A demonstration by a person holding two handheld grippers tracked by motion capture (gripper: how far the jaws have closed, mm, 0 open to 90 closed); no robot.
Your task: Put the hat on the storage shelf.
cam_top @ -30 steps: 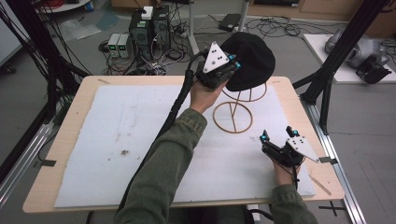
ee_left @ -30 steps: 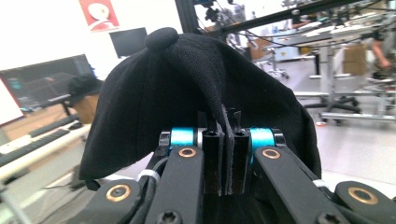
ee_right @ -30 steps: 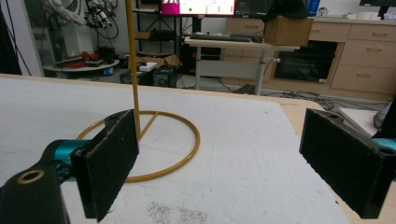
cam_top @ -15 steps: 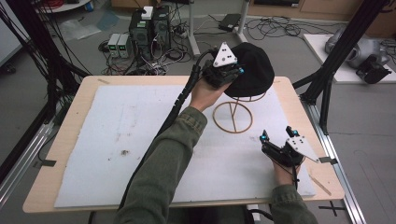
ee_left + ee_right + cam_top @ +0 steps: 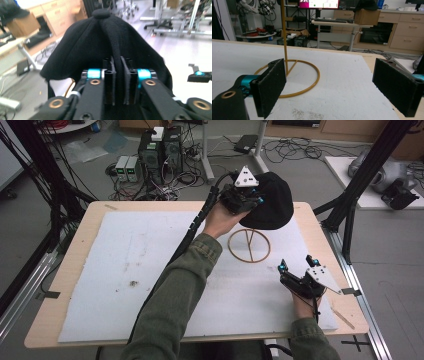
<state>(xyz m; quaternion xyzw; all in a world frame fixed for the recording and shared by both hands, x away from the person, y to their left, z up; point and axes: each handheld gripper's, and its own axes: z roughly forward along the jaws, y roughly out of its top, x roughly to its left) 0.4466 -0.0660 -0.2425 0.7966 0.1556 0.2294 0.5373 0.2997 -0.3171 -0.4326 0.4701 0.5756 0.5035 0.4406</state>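
A black cap hangs high over the far right of the table, above a gold wire stand with a ring base. My left gripper is shut on the cap; in the left gripper view its jaws pinch a raised seam of the black cap and my left gripper sits just below the crown. My right gripper rests open near the table's front right. In the right gripper view my right gripper has wide jaws, and the gold stand rises ahead on the left.
A white mat covers the wooden table. Black frame posts stand at both sides. Computers and cables lie on the floor behind the table. A small dark speck sits on the mat at left.
My left gripper has lifted the cap upward and slightly right over the stand. The right gripper has stayed in place and open.
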